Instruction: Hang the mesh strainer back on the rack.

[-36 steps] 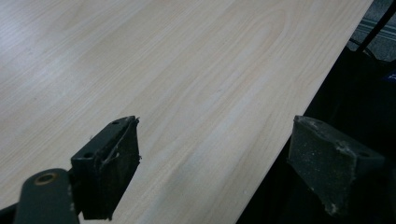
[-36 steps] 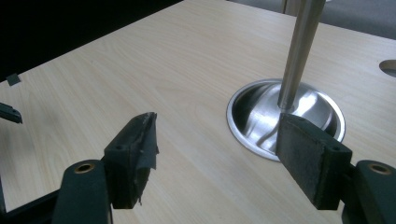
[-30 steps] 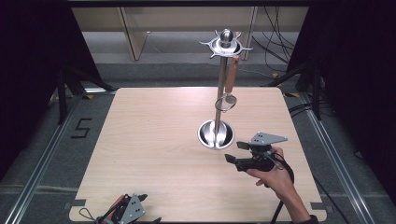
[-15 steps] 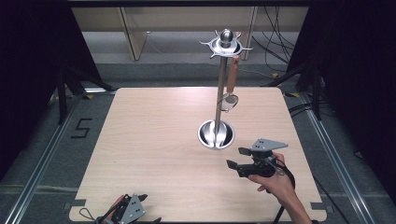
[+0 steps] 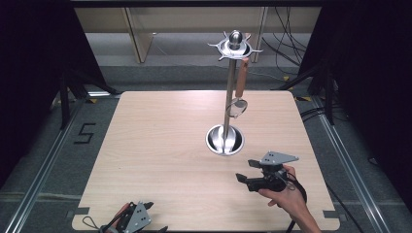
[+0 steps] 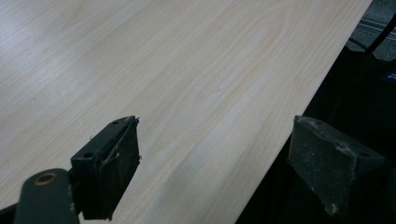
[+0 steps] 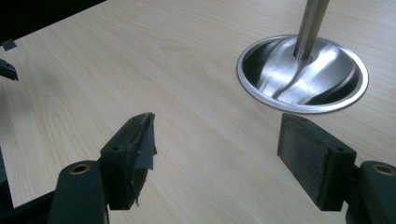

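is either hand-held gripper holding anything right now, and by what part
Nothing is held. The right hand-held gripper and the left hand-held gripper both have open, empty jaws.

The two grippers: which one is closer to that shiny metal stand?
The right gripper, held just before the stand's round base. The left gripper lies far off at the table's near edge.

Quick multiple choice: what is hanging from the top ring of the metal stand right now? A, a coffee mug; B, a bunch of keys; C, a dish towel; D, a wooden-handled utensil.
D: a wooden-handled utensil hangs from a hook of the metal stand, its round metal head dangling beside the pole above the stand's base.
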`<control>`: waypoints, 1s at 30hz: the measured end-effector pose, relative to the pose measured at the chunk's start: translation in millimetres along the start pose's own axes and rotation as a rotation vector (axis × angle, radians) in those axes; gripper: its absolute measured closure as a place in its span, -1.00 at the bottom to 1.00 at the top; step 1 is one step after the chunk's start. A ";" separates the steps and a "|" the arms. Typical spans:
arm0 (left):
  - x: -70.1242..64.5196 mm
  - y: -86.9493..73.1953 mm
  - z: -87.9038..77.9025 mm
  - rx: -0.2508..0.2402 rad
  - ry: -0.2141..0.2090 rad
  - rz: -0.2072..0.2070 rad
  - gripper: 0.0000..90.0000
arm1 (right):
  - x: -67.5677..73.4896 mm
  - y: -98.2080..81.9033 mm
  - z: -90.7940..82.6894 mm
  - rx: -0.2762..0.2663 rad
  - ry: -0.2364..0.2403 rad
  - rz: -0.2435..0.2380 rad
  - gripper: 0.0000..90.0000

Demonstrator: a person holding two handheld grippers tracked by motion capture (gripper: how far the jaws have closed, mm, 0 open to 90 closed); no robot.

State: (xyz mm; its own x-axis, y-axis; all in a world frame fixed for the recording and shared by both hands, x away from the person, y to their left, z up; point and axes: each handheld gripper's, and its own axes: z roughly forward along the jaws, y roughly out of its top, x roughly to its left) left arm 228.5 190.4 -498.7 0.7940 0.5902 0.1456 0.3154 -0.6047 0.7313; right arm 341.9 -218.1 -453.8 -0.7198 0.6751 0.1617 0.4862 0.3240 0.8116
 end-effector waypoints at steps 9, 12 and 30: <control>-0.5 -0.1 0.3 -0.003 -0.002 -0.005 -0.65 | 4.9 -10.0 1.5 0.015 -0.030 -0.070 -0.37; -0.3 0.0 0.2 -0.001 0.000 -0.002 -0.65 | 7.5 -13.2 1.7 0.019 -0.015 -0.065 -0.37; -0.3 0.0 0.0 0.003 0.001 0.000 -0.65 | 17.6 -32.4 -4.5 0.043 -0.022 -0.076 -0.38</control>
State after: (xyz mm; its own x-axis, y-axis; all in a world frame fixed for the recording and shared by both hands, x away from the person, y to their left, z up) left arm 228.2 190.2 -498.8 0.7935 0.5908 0.1458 0.3171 -0.6060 0.7295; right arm 311.3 -219.7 -474.8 -0.7444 0.6618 0.0881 0.4522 0.4026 0.7959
